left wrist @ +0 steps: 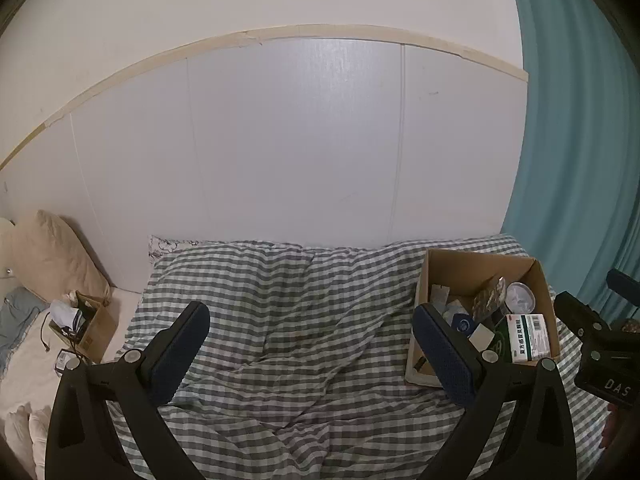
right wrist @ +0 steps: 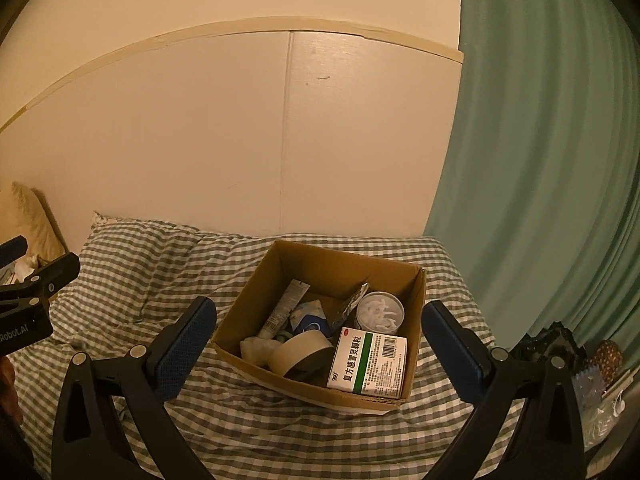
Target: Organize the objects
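Left claw (left wrist: 312, 344) wide open, empty, above bed (left wrist: 280, 320). Right claw (right wrist: 320, 344) wide open, empty, facing box (right wrist: 240, 312). Box on bed, holds medicine carton (right wrist: 370, 362), tape roll (right wrist: 302, 352), tube (right wrist: 284, 312). Judged light; carton stiff, grip across its short sides.

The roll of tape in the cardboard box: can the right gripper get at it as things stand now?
Probably yes. The right gripper is open and empty, and the cardboard box has no lid. The roll of tape lies on top near the front, with the medicine box close beside it.
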Tool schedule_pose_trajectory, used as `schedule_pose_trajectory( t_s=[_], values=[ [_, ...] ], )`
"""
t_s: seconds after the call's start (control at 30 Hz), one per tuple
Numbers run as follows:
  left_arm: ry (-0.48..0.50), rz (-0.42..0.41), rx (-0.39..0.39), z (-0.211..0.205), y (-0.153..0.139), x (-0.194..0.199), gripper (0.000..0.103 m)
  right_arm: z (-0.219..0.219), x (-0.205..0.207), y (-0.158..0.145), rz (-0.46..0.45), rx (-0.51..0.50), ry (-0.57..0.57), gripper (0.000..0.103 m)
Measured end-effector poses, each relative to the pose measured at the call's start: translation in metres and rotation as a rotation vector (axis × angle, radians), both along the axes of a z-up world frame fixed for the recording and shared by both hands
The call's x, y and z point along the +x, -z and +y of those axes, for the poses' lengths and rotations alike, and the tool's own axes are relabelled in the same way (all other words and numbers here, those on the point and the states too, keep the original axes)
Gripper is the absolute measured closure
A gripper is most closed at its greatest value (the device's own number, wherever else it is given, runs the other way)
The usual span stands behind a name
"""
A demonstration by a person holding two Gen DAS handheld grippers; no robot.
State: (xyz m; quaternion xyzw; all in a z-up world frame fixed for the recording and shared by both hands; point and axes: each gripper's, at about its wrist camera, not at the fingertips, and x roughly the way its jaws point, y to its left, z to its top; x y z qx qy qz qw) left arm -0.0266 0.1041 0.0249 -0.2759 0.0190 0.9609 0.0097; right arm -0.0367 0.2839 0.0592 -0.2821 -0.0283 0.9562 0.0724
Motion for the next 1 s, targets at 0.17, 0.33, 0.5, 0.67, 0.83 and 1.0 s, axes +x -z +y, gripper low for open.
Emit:
schedule_pose_trajectory(
  t_s=[0.17,0.33,0.5,0.67,0.83,1.0],
  values=[
    [0.004,-0.008,0.011,0.0007,0.0016,-0.0005,0.0,-0.0022,-0.0007,0.0019,-0.006,0.008,0.0,0.0],
    [0.005,-0.01,0.008,0.0019,0.0028,-0.0002,0.0,-0.0023,-0.001,0.0024,-0.009,0.01,0.004,0.0],
    [0.005,-0.013,0.011,0.002,0.0035,0.0,0.0,-0.0008,-0.0015,0.0035,-0.014,0.011,0.008,0.0],
    [0.005,-0.014,0.008,0.0032,0.0043,0.0005,0.0,-0.0005,-0.0018,0.0042,-0.015,0.013,0.011,0.0],
    [0.009,-0.012,0.01,0.0035,0.0038,0.0018,0.0,-0.001,-0.0011,0.0043,-0.012,0.013,0.017,0.0],
    [0.009,-0.007,0.005,0.0048,0.0031,0.0026,0.0,-0.0008,-0.001,0.0044,-0.012,0.013,0.017,0.0]
  ],
)
